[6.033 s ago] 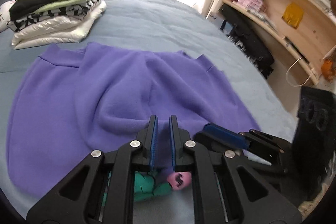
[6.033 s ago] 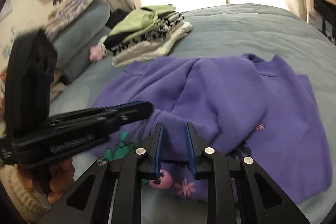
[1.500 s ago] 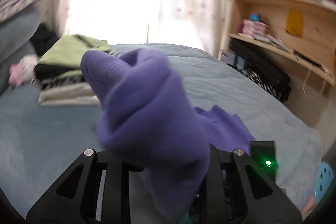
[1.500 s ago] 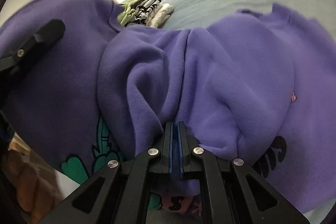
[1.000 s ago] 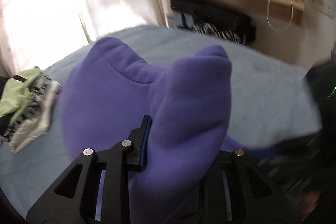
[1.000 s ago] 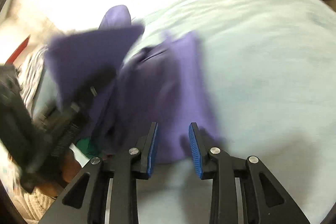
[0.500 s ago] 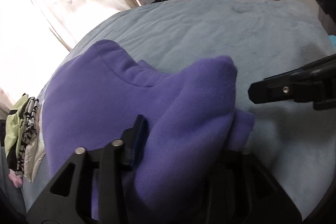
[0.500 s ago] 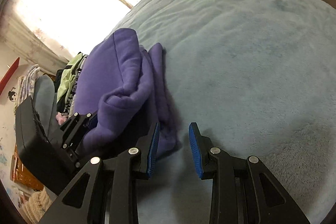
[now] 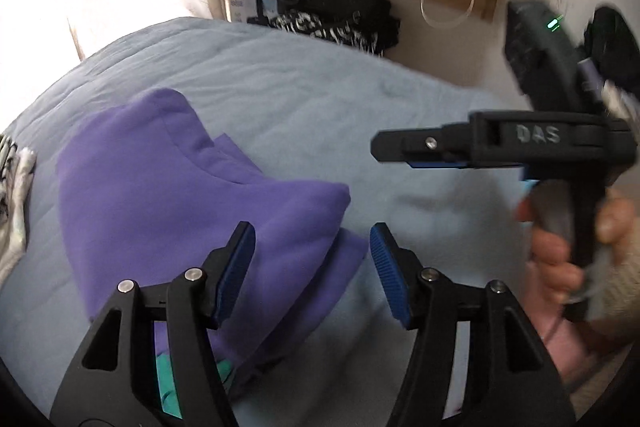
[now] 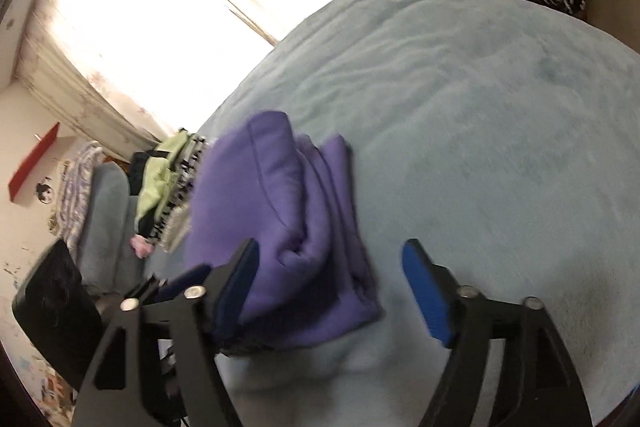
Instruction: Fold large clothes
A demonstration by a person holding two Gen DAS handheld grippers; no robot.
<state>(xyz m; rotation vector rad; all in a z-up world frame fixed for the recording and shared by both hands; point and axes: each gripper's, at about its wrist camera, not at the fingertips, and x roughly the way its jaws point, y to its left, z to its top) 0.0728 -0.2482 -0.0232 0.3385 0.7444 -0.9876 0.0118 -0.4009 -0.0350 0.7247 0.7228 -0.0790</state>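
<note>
Left wrist view: the left gripper point(image 9: 312, 267) has just released the folded purple sweatshirt point(image 9: 168, 211); both grippers' 2 fingers spread, so this fold looks done.

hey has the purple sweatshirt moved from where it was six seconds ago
Yes. The purple sweatshirt was spread flat across the bed; now it lies folded in a compact bundle beside the pile of folded clothes, and both grippers' jaws are open off it.

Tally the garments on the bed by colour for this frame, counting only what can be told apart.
Purple: 1, the folded purple sweatshirt.
Light green: 1, the green top on the stack of folded clothes.
Black-and-white patterned: 1, in that stack.
White: 1, at its bottom.
Total: 4; further layers cannot be told apart.
</note>
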